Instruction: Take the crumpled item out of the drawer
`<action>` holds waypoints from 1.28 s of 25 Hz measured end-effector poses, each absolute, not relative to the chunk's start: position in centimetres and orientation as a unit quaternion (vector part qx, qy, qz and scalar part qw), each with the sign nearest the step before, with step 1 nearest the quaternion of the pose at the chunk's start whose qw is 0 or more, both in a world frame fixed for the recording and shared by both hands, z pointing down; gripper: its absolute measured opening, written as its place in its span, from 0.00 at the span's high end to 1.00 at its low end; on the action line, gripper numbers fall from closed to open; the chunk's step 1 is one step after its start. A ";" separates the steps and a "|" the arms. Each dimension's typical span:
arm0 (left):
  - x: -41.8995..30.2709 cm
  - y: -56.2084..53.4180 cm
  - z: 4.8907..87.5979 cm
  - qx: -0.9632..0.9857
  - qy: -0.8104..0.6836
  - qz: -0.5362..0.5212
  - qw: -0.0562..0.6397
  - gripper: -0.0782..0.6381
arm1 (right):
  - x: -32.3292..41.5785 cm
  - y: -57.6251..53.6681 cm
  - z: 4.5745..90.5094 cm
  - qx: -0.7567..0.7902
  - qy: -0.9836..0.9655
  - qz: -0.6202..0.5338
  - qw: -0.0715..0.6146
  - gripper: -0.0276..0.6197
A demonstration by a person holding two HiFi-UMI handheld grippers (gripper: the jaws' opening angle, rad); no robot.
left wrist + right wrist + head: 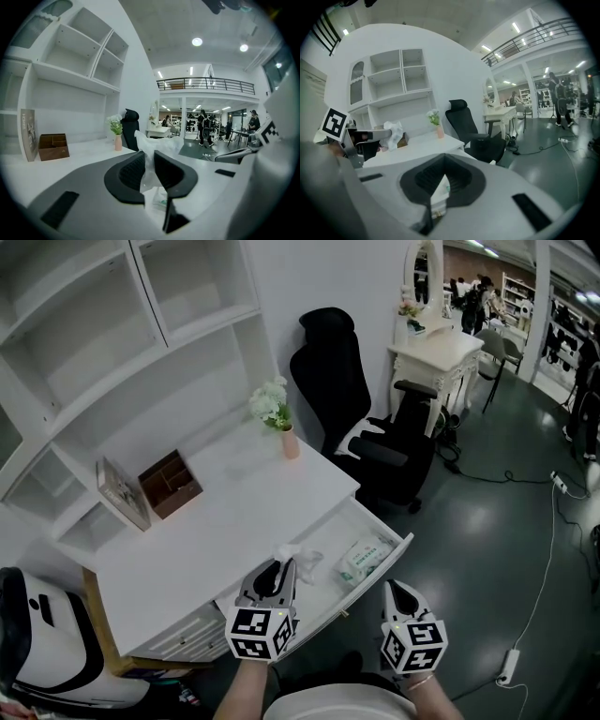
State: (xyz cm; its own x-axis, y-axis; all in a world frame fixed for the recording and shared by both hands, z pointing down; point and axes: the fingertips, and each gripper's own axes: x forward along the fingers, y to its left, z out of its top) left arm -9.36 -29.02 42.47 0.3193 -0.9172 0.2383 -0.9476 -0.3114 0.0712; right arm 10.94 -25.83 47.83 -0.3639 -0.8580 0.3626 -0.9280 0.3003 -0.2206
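Observation:
The white desk's drawer [330, 579] stands pulled out at the front right corner. My left gripper [281, 570] hovers over the drawer's left part, shut on a crumpled white plastic item [298, 557]. In the left gripper view the crumpled item [154, 143] sticks up from between the pads of the left gripper [149, 159]. The right gripper view shows the crumpled item [395, 131] hanging at the left gripper [370, 137]. My right gripper [392, 589] sits off the drawer's front edge, jaws together and empty. Seen from its own camera, the right gripper [444, 164] points over the drawer.
A white-and-green packet [366, 557] lies in the drawer. On the desk are a pink vase with flowers [281, 423], a wooden organiser [171, 484] and a leaning book [122, 493]. A black office chair [361, 418] stands beside the desk, a white dressing table [436, 357] behind it.

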 end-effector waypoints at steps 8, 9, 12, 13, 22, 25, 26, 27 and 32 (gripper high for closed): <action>-9.5 -28.6 42.3 0.802 -0.585 0.072 0.100 0.81 | 10.9 -25.8 47.7 0.552 -0.806 0.185 0.103 0.95; -9.6 -28.6 42.3 0.801 -0.585 0.071 0.099 0.81 | 10.9 -25.8 47.7 0.552 -0.806 0.186 0.103 0.95; -9.5 -28.5 42.4 0.800 -0.587 0.070 0.098 0.81 | 11.2 -25.7 47.8 0.551 -0.807 0.187 0.102 0.95; -9.5 -28.6 42.4 0.800 -0.588 0.070 0.098 0.81 | 11.2 -25.7 47.8 0.551 -0.807 0.187 0.101 0.95; -9.6 -28.7 42.5 0.794 -0.594 0.077 0.100 0.81 | 11.4 -25.7 47.7 0.546 -0.811 0.188 0.096 0.95; -9.8 -28.9 42.5 0.792 -0.597 0.079 0.099 0.81 | 11.4 -25.8 47.8 0.544 -0.812 0.190 0.097 0.95; -9.8 -28.9 42.6 0.792 -0.597 0.081 0.099 0.81 | 11.3 -25.8 47.8 0.543 -0.812 0.191 0.098 0.95; -9.7 -28.9 42.7 0.791 -0.598 0.082 0.099 0.81 | 11.3 -25.8 47.9 0.542 -0.813 0.191 0.098 0.95; -9.7 -29.1 43.0 0.788 -0.602 0.085 0.099 0.81 | 11.3 -25.9 47.9 0.537 -0.816 0.188 0.100 0.95</action>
State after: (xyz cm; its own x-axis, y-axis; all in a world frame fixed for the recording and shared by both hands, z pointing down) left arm -9.68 -29.09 42.97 0.2617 -0.9313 0.2534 -0.9650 -0.2564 0.0545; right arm 11.28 -25.87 47.94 -0.4035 -0.8392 0.3646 -0.9142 0.3528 -0.1995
